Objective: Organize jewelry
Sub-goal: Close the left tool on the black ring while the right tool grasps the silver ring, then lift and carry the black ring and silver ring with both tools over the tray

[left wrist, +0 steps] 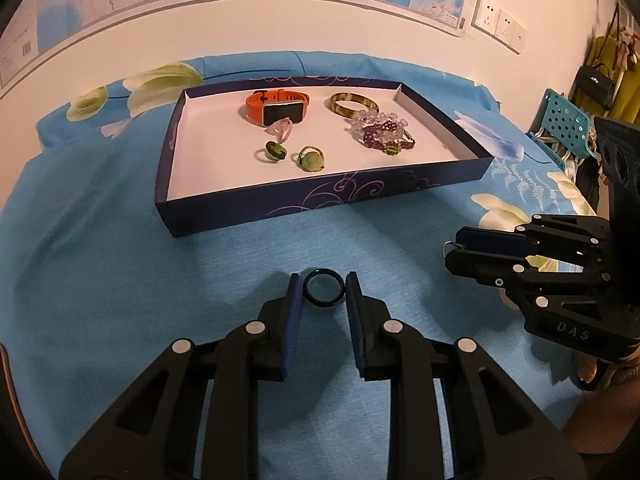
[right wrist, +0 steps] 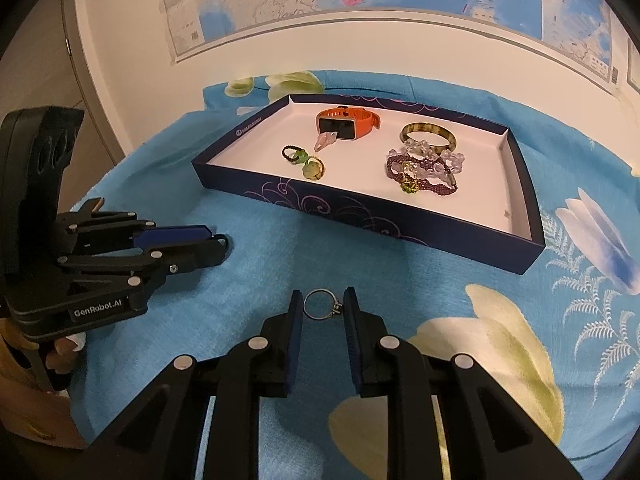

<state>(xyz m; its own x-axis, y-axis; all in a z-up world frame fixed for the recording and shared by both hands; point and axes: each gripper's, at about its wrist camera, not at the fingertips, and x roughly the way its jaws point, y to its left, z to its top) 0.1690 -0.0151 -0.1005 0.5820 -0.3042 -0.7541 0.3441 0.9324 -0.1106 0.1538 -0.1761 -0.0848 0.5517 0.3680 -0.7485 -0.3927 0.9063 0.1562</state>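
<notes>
a black ring point(left wrist: 324, 289) is bracketed by the left gripper point(left wrist: 323, 290), its pads set just beside the band on either side; whether the ring is actually pinched cannot be told from the left wrist view. in the right wrist view the ring point(right wrist: 222, 243) is seen poking out at the tip of nearly closed fingers, so a grip is judged likely. a silver ring point(right wrist: 321, 305) with a small setting is framed the same way by the right gripper point(right wrist: 322, 306): a slight gap is seen on the left side, the setting is met by the right pad, and contact cannot be confirmed. both rings are seen face-on as circles between the pads, hole toward the camera.

the blue cloth point(right wrist: 256, 240) is spread beneath both. the tray point(right wrist: 360, 210) lies straight ahead of both grippers, well apart from them, its long side turned toward them. it is holding a watch point(right wrist: 347, 121), a bangle point(right wrist: 427, 134), beaded bracelets point(right wrist: 424, 170) and small rings point(right wrist: 306, 162). neither gripper is clearly nearer; open floor is left at the tray's near left.
</notes>
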